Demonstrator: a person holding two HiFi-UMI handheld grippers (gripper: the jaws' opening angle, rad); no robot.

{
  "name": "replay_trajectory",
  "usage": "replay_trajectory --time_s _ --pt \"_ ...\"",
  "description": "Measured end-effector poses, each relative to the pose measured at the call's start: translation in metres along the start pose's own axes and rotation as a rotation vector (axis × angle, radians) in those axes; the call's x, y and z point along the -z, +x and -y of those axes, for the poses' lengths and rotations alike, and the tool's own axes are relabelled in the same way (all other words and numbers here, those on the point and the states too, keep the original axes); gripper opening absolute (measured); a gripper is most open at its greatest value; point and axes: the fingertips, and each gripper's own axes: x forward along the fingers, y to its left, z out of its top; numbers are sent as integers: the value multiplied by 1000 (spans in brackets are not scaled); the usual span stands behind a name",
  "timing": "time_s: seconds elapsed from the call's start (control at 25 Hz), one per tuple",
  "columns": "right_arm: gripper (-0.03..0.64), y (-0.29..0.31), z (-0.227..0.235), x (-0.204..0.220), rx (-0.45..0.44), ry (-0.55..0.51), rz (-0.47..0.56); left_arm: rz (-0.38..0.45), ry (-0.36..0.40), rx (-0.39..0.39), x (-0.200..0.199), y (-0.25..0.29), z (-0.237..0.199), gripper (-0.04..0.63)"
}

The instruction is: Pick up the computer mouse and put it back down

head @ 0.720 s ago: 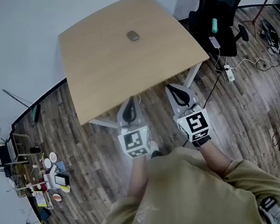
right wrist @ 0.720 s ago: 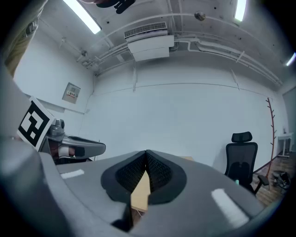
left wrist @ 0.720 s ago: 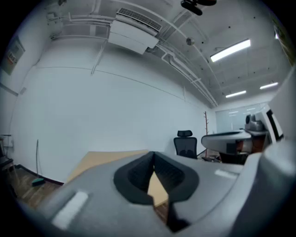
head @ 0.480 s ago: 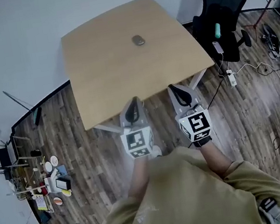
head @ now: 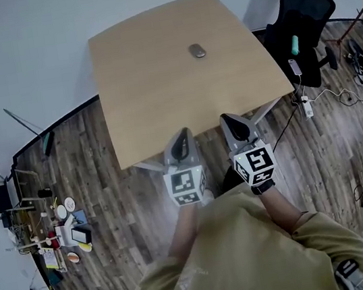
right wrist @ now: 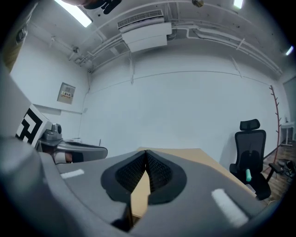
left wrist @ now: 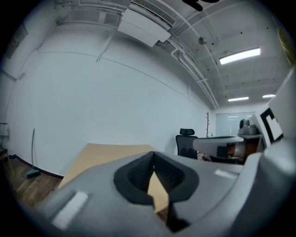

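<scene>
A small grey computer mouse (head: 197,51) lies on the wooden table (head: 159,90), towards its far side and right of centre. My left gripper (head: 180,142) and right gripper (head: 235,123) hover side by side at the table's near edge, well short of the mouse. Both point roughly level at the far wall. In the left gripper view the left gripper (left wrist: 153,157) has its jaws touching at the tips with nothing between them. The right gripper (right wrist: 146,155) looks the same in its own view. The mouse is hidden in both gripper views.
A black office chair (head: 301,16) stands right of the table, with cables and a power strip (head: 306,106) on the wood floor near it. Clutter and small items (head: 61,228) sit on the floor at the left. A white wall lies behind the table.
In the head view the table and mouse have slid right and down in the picture, and both grippers now reach the table's near edge.
</scene>
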Motion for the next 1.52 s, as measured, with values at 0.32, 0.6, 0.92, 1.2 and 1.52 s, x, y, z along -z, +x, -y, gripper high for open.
replay_trajectory --time_s 0.32,0.6,0.92,1.2,1.52 --pt "6 67 58 23 -57 77 -44 -17 4 -62 5 65 -9 1" --pt "6 151 141 -13 -129 90 1 35 0 -140 -34 162 -21 2" --pt "6 196 231 2 -198 107 -61 35 -19 -180 -39 264 8 0" --pt "6 226 265 52 -234 174 -193 -61 -29 -232 -9 297 5 1" --pt "6 278 277 81 -227 178 -290 -127 -46 -200 15 345 -27 1"
